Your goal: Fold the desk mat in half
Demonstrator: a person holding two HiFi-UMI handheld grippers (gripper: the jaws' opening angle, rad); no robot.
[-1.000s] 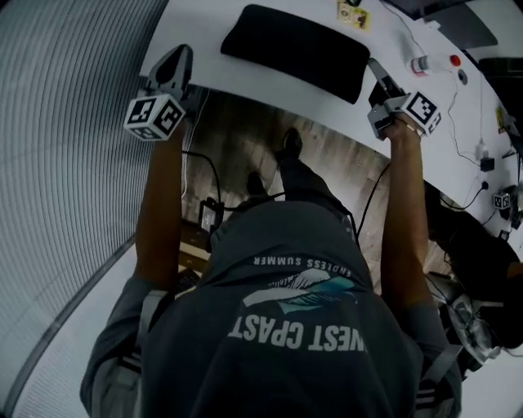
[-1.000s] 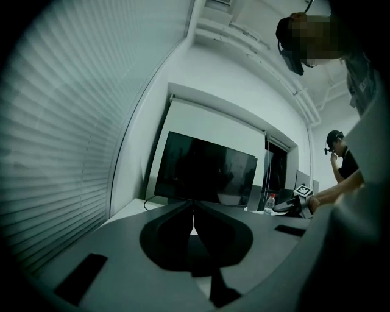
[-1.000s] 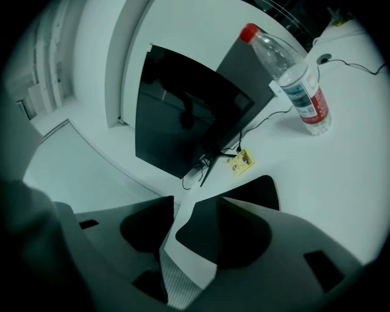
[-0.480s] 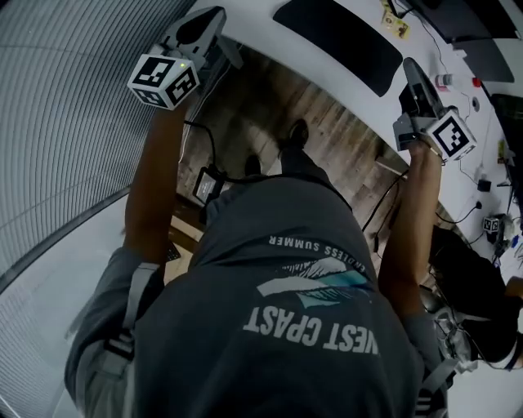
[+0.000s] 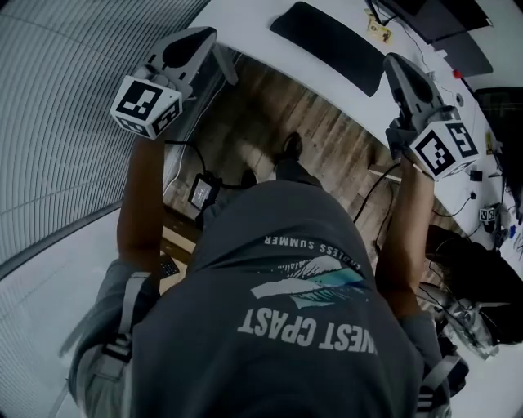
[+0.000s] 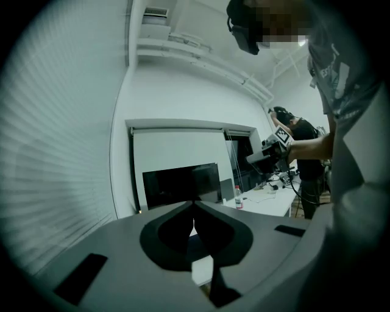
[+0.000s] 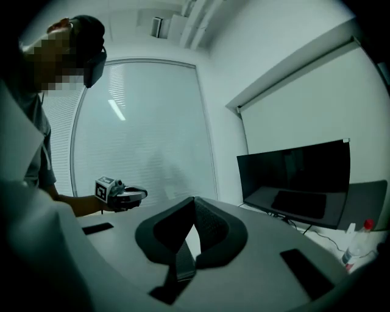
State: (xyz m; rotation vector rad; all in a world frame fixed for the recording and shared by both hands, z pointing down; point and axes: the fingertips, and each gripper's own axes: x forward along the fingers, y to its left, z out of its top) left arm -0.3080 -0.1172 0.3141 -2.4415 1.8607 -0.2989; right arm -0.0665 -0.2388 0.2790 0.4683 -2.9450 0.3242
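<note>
The black desk mat (image 5: 327,45) lies flat on the white table (image 5: 245,20) at the top of the head view. My left gripper (image 5: 214,34) is held up in the air at the table's left corner, off the mat, jaws shut on nothing. To the right of the mat's near end, my right gripper (image 5: 391,59) is also raised, its jaws shut and empty. In the left gripper view the closed tips (image 6: 194,203) point across the room. The right gripper view shows its own closed tips (image 7: 194,200) and the left gripper (image 7: 135,194) beyond them.
A dark monitor (image 7: 295,180) stands on the table with a small bottle (image 7: 355,244) beside it. Cables and small items (image 5: 478,175) lie at the table's right end. Below me are wooden floor (image 5: 327,139) and my feet. A slatted blind (image 5: 57,122) fills the left.
Both grippers have drawn back from the table's near edge and risen toward the camera. The right gripper, which was beside the mat's right end, has come away from it.
</note>
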